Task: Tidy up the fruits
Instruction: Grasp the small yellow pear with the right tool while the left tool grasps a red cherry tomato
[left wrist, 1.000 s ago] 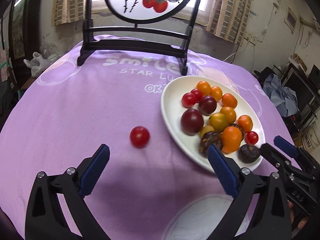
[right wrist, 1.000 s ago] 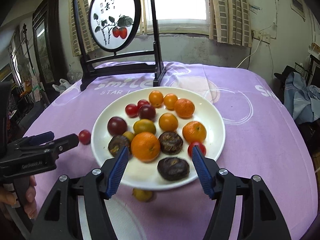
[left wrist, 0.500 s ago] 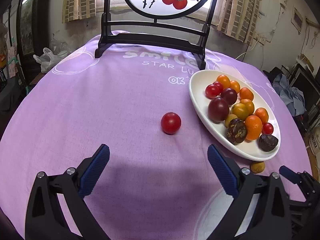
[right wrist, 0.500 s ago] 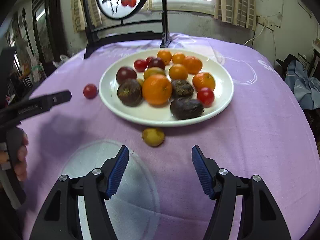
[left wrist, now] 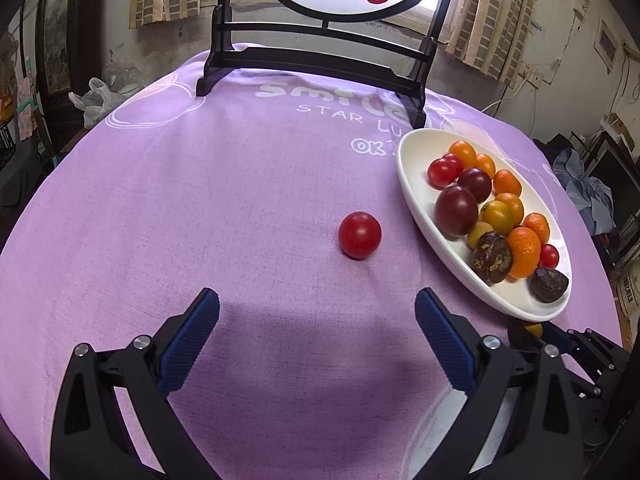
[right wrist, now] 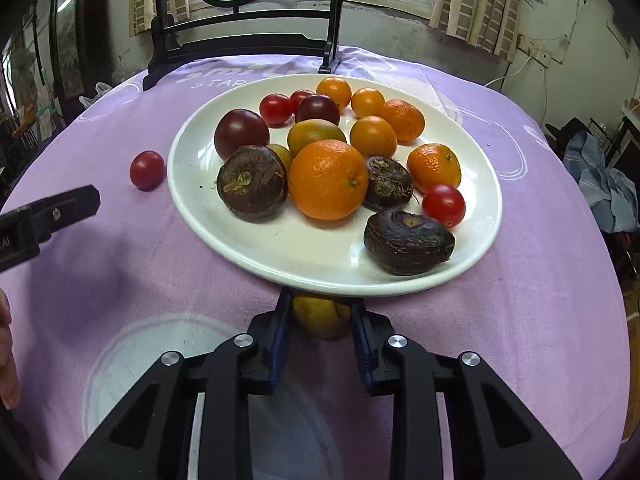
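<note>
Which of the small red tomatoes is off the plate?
The red tomato lying alone on the purple cloth, left of the white plate; the other red ones sit on the plate.

Red tomato point(left wrist: 359, 234), white plate point(right wrist: 304, 256), purple tablecloth point(left wrist: 200, 184).

Left gripper point(left wrist: 316, 312): my jaws stand wide apart, nothing between them, aimed toward 12 o'clock, low over the cloth.
Left fingers point(left wrist: 190, 340): blue ribbed pads, one at 8 o'clock, one at 4 o'clock of my left view.
Right gripper point(right wrist: 320, 316): my jaws are drawn in on the yellow fruit point(right wrist: 320, 314), pads touching both its sides.
Right gripper from left view point(left wrist: 560, 340): sits at 4 o'clock, low.
Left hand point(right wrist: 6, 356): skin shows at 8 o'clock of my right view.
</note>
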